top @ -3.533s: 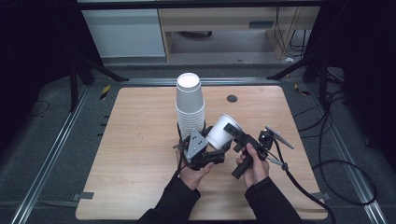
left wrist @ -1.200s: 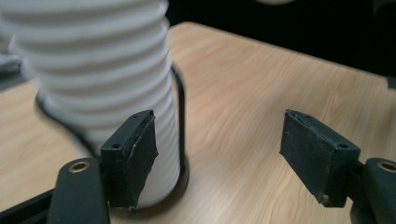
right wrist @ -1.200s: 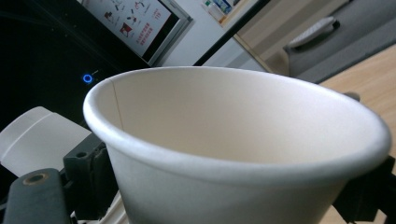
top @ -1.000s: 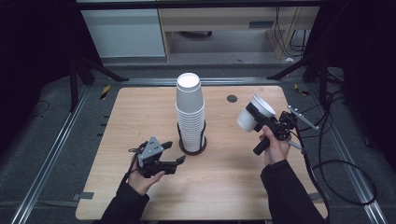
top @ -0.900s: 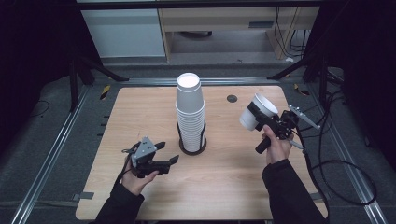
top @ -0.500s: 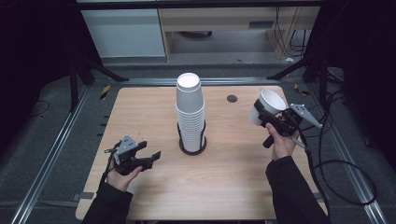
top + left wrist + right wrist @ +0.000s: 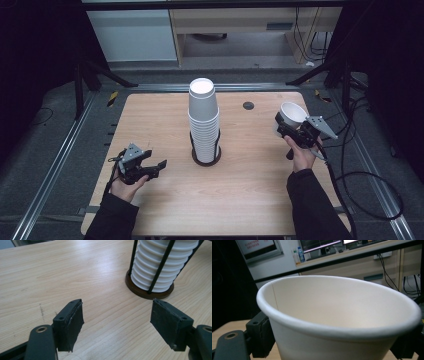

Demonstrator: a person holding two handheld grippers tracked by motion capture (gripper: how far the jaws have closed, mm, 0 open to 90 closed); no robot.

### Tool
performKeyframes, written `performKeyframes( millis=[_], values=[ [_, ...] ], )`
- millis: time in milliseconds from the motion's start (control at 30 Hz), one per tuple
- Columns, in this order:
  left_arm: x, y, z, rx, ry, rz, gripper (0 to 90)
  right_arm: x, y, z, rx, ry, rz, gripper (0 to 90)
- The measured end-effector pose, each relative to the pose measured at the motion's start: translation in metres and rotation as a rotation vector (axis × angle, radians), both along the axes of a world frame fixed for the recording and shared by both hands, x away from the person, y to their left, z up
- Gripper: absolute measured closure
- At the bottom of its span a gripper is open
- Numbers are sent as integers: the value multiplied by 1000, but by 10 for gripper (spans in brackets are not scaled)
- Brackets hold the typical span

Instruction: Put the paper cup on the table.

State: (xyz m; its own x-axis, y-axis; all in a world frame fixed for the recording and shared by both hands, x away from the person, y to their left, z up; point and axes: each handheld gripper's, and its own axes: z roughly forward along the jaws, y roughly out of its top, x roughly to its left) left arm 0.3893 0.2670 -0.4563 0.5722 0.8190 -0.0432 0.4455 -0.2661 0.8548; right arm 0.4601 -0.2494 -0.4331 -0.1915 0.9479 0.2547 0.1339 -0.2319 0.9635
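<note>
A tall stack of white paper cups [image 7: 204,117] stands in a black wire holder with a round base [image 7: 206,159] at mid-table. My right gripper [image 7: 292,126] is shut on a single white paper cup [image 7: 292,112] at the right of the table, mouth up and tilted. In the right gripper view that cup [image 7: 337,315] sits between the black pads [image 7: 260,335]. My left gripper [image 7: 157,168] hovers low over the table's left front, open, its jaws just narrowed a little around nothing. From the left gripper view, the gripper [image 7: 117,320] faces the cup stack [image 7: 162,267] and the base [image 7: 140,290].
A small dark round hole [image 7: 248,105] lies in the wooden table [image 7: 250,200] behind the stack. Cables [image 7: 360,180] trail off the right edge. Metal rails and black stand legs border the table.
The left hand has drawn away from the stack to the table's left front. The right hand has carried the single cup right and down, turning its mouth upward.
</note>
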Motion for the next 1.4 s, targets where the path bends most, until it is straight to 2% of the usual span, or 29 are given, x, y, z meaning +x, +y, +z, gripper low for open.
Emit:
performKeyframes(
  millis=[167, 367, 433, 667, 933, 1200, 1267, 1400],
  values=[
    [2, 3, -3, 17, 6, 7, 258, 8, -4, -11, -8, 24, -7, 129],
    [2, 4, -3, 13, 7, 15, 261, 14, 0, -21, -62, 39, -5, 128],
    [2, 4, -4, 16, 8, 15, 262, 16, 2, -25, -76, 52, -5, 128],
    [2, 6, -4, 24, 6, 12, 265, 22, 13, -40, -75, 86, 3, 128],
    [3, 7, -5, 27, 6, 13, 268, 25, 23, -55, -116, 130, 13, 126],
    [3, 7, -5, 32, 6, 14, 271, 26, 25, -63, -168, 187, 8, 121],
    [3, 7, -5, 31, 6, 15, 272, 25, 26, -65, -165, 206, 18, 118],
    [3, 8, -5, 32, 7, 15, 272, 23, 26, -65, -164, 212, 22, 113]
  ],
)
